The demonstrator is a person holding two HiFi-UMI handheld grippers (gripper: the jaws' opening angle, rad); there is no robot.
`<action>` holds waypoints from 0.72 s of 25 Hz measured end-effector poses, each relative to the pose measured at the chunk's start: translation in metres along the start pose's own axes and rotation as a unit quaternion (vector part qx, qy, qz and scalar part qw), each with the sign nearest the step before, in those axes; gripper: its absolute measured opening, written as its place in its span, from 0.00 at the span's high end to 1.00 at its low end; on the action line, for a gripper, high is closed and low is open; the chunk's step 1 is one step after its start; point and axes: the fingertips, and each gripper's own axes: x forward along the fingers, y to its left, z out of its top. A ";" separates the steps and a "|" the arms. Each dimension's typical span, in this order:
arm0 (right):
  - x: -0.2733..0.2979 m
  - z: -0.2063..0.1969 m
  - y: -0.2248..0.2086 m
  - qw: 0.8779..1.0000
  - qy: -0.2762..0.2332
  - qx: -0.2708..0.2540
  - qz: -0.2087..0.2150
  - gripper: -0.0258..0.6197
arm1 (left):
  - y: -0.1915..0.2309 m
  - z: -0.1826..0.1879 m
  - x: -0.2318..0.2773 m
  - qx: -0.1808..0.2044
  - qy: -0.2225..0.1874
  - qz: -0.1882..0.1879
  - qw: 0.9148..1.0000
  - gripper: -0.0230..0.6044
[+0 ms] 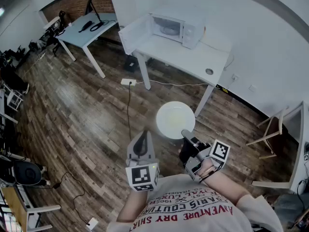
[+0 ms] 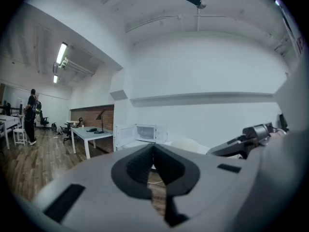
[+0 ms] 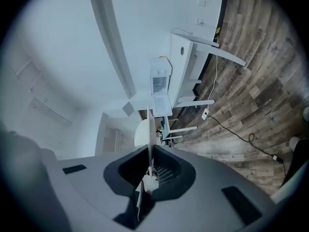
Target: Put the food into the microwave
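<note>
Fingers of the right gripper [image 1: 186, 135] clamp the near rim of a round white plate [image 1: 175, 120] that juts out just beyond them. The left gripper [image 1: 143, 138] rides alongside, pinched together on nothing. The white microwave [image 1: 176, 29], door open, sits well ahead on a white table [image 1: 193, 57], across wooden plank floor [image 1: 87, 110].

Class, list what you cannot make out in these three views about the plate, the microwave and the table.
1. Food on the plate: the head view shows only washed-out white; the right gripper view sees it edge-on.
2. Microwave interior: too small in every view.
3. Small round thing on the table: too small to identify in the head view.
</note>
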 end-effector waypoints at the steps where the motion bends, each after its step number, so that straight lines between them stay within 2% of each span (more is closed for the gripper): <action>1: -0.001 0.000 -0.001 1.000 0.000 0.000 -0.002 0.91 | 0.000 -0.001 0.000 0.000 0.000 -0.001 1.000 0.95; 12: 0.004 -0.011 -0.008 1.000 0.005 -0.006 -0.025 0.91 | 0.011 -0.008 -0.003 -0.005 0.004 -0.002 1.000 0.95; 18: 0.013 -0.020 -0.006 1.000 -0.002 -0.007 -0.021 0.91 | 0.020 -0.013 -0.005 -0.011 0.003 -0.012 1.000 0.95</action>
